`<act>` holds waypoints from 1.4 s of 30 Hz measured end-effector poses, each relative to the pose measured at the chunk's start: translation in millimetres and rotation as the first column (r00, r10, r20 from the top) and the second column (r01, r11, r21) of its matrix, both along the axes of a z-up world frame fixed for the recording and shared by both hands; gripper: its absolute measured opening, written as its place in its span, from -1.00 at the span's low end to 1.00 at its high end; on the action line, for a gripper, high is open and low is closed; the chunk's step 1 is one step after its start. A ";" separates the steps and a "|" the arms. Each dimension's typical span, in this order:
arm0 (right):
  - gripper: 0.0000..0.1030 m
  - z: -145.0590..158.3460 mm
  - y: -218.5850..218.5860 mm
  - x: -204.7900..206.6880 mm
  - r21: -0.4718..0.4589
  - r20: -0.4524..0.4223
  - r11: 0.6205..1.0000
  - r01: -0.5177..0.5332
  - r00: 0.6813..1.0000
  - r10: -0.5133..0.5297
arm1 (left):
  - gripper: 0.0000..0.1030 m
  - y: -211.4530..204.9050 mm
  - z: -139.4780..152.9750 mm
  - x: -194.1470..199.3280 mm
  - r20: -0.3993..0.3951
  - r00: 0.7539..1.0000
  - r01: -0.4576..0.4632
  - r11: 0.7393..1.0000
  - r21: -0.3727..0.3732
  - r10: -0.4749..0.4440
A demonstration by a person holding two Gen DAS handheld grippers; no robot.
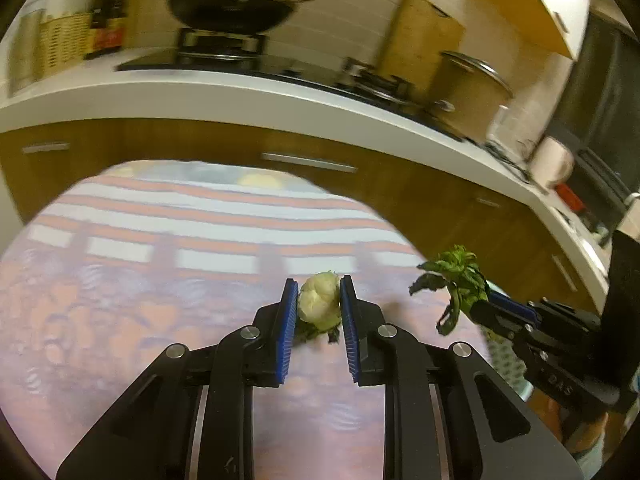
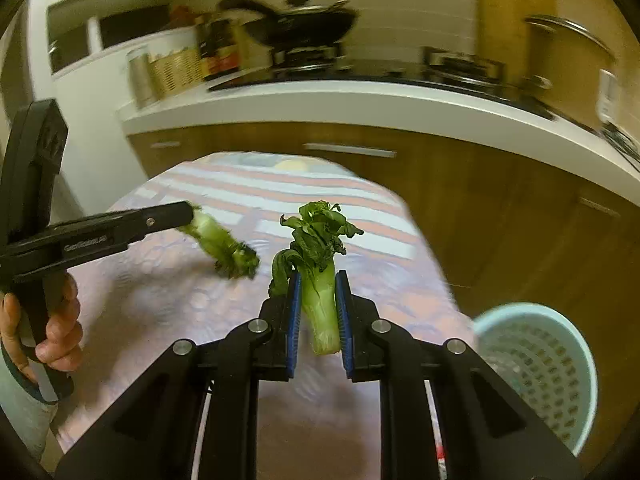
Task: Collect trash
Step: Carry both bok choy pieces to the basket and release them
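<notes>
Both grippers clenched on vegetable scraps, left gripper (image 1: pixel 319 300) on pale stalk butt (image 1: pixel 318 300), right gripper (image 2: pixel 318 304) on leafy stalk (image 2: pixel 320 280); carry step, next needs transfer over blue basket (image 2: pixel 576 344), lower right.

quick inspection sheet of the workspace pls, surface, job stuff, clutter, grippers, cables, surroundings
surface: round table under a patterned cloth
job's things: pale-cut vegetable stalk in the left gripper; leafy green stalk in the right gripper; light blue basket beside the table, on the right
clutter: nothing seen on the cloth
grippers: both shut on their stalks, lifted off the table
cables: nothing seen
surroundings: white counter, wok on the stove, lidded pot, wooden cabinets
</notes>
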State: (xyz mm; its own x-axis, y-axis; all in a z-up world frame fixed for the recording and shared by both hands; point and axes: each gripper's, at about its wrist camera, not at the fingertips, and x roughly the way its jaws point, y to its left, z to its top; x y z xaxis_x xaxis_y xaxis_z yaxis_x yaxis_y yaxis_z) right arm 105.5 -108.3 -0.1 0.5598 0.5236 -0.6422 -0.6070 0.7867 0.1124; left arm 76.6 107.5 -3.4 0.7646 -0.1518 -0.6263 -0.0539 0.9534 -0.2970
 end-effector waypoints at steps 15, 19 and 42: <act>-0.72 9.7 -138.1 -4.4 0.085 0.007 0.968 0.236 0.971 -0.237 | -0.62 -99.6 36.1 19.3 0.081 0.983 0.165 0.986 0.019 -0.166; -0.72 5.7 -166.3 -4.0 0.098 -0.009 0.955 0.281 0.959 -0.282 | -0.62 -145.3 38.2 32.3 0.087 0.968 0.235 0.971 0.037 -0.237; -0.03 -46.8 -224.2 16.4 0.034 -0.215 0.896 0.442 0.879 -0.425 | 0.00 -227.1 -18.3 73.7 -0.036 0.939 0.343 0.938 0.060 -0.341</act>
State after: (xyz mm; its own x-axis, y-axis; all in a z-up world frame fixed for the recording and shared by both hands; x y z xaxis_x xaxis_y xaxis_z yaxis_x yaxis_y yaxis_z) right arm 121.9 -332.5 -46.9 0.6089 0.3115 -0.7296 -0.1656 0.9493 0.2671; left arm 150.3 -119.5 -21.8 0.6579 -0.3602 -0.6614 0.2720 0.9326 -0.2373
